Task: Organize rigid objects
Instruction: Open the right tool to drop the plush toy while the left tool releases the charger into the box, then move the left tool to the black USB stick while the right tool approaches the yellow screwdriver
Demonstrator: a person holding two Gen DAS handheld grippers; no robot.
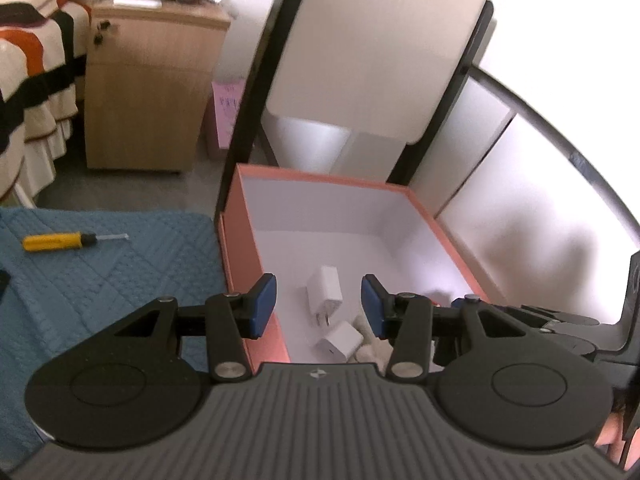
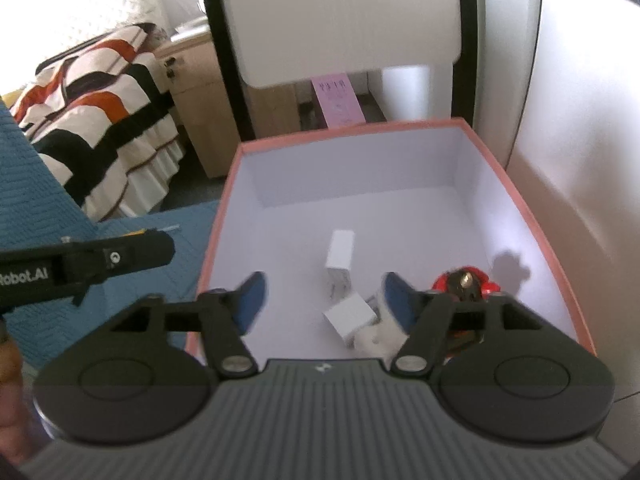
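A pink box (image 1: 236,248) with a white inside holds two white plug chargers (image 1: 325,294) (image 1: 340,340). In the right wrist view the box (image 2: 216,224) shows the same chargers (image 2: 341,254) (image 2: 352,318) and a red and black object (image 2: 466,282) near its right wall. My left gripper (image 1: 319,304) is open and empty above the box's near end. My right gripper (image 2: 322,300) is open and empty above the chargers. A yellow-handled screwdriver (image 1: 60,241) lies on the blue quilted mat (image 1: 100,280) left of the box.
A chair with a pale back (image 1: 376,48) stands behind the box. A wooden bedside cabinet (image 1: 148,92) and a striped bed (image 1: 28,80) are at the far left. A pink bag (image 1: 226,112) sits on the floor. The left gripper's body (image 2: 80,264) shows at the right view's left.
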